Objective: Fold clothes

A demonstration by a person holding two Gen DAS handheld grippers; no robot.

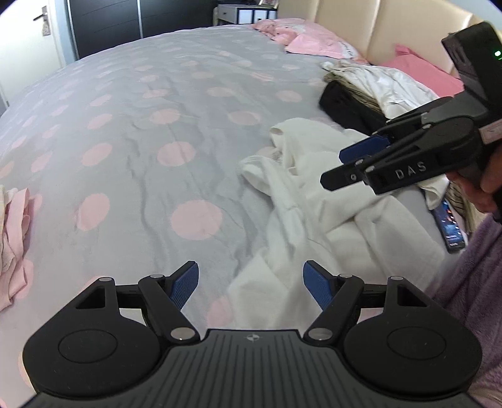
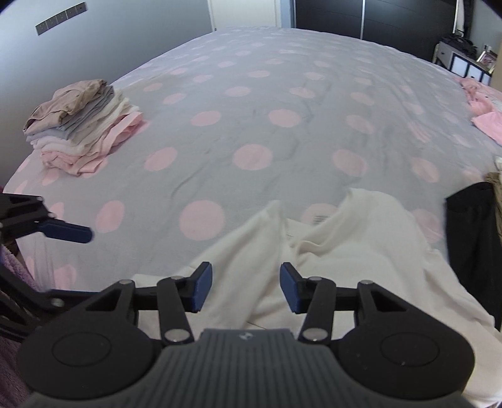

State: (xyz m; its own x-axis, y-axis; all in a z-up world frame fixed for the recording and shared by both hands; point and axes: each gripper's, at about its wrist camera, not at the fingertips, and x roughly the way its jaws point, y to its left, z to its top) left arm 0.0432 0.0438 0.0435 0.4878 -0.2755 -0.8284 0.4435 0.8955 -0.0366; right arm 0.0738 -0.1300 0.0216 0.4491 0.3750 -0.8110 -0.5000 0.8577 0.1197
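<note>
bed: grey cover with pink dots, carries everything here.
white garment: crumpled, unfolded, at the near edge of the bed, right of centre in the left wrist view.
left gripper: above the near edge of the bed, jaws spread, nothing between the blue pads; white cloth lies under the right pad only.
right gripper: over the white garment, jaws partly spread, pads not pressing on the cloth. Also in the left wrist view, far right, held by a hand.
folded stack: beige, grey, white and pink pieces, far left on the bed, well apart from the white garment.
unfolded pile: black garment and cream garment, beyond the white garment, near the headboard.
pink pillows: at the headboard.
phone: on the bed, right of the white garment.
sleeve: purple fleece, near right.
</note>
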